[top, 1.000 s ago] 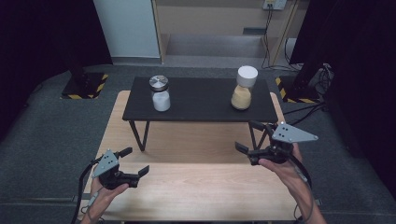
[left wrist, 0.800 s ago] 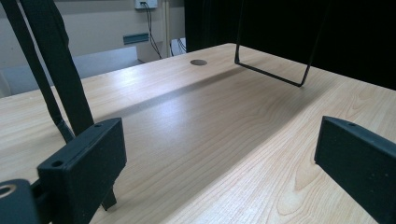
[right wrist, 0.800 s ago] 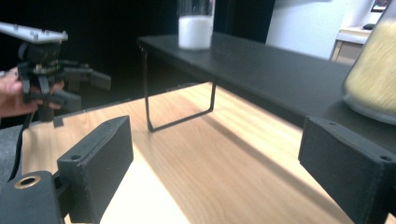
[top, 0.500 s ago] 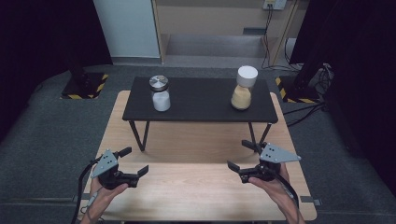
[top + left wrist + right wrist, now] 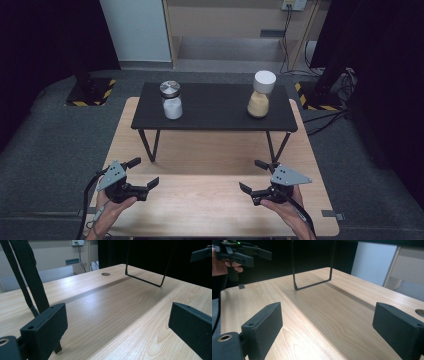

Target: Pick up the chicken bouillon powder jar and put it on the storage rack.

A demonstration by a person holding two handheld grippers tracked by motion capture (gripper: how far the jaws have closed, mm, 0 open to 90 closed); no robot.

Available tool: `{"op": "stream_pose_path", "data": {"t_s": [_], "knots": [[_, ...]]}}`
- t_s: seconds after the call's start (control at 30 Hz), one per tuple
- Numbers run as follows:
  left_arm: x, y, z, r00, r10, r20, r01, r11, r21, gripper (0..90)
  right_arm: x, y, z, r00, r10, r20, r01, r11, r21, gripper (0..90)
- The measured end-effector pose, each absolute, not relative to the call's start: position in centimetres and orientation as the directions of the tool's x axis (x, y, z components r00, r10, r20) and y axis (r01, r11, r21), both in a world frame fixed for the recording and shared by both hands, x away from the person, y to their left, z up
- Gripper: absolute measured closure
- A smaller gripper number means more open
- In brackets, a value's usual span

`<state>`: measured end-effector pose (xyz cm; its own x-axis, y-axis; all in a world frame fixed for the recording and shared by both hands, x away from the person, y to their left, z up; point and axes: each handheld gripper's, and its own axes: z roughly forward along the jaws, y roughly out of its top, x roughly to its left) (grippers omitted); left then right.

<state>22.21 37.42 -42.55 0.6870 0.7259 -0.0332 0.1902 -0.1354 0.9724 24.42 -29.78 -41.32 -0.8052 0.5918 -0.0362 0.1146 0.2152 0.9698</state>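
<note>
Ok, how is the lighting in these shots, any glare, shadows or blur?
High view: the wooden table is evenly lit, the surroundings dark. Left gripper view: a pale sheen lies on the wood, beside a band of shadow under the black shelf. Right gripper view: a bright glare streak runs across the wood; the near jaws look soft.

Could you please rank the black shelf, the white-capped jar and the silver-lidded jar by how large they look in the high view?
1. The black shelf, by far the largest.
2. The white-capped jar, with yellowish filling, looks a little taller.
3. The silver-lidded jar, with white filling, looks slightly smaller; the two jars are close, so this order is unsure.
</note>
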Motion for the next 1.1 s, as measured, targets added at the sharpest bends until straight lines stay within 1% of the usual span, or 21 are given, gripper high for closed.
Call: {"op": "stream_pose_path", "data": {"t_s": [0.37,0.77,0.9,1.1], "knots": [[22.3,37.3,-42.5,0.691,0.722,-0.031,0.186,-0.135,0.973,1.0,23.2,-29.9,-42.8,-0.748,0.664,0.000,0.140,0.158,0.977,2.7],[22.4,37.2,-42.5,0.695,0.718,-0.030,0.180,-0.132,0.975,1.0,22.1,-30.8,-43.4,-0.695,0.718,0.025,0.161,0.121,0.980,2.9],[22.3,37.4,-42.5,0.690,0.723,-0.036,0.173,-0.117,0.978,1.0,21.6,-31.2,-43.6,-0.664,0.747,0.033,0.150,0.089,0.985,3.2],[22.2,37.7,-42.8,0.689,0.723,-0.052,0.164,-0.086,0.983,1.2,21.4,-31.5,-43.9,-0.641,0.767,0.034,0.147,0.079,0.986,3.3]]}}
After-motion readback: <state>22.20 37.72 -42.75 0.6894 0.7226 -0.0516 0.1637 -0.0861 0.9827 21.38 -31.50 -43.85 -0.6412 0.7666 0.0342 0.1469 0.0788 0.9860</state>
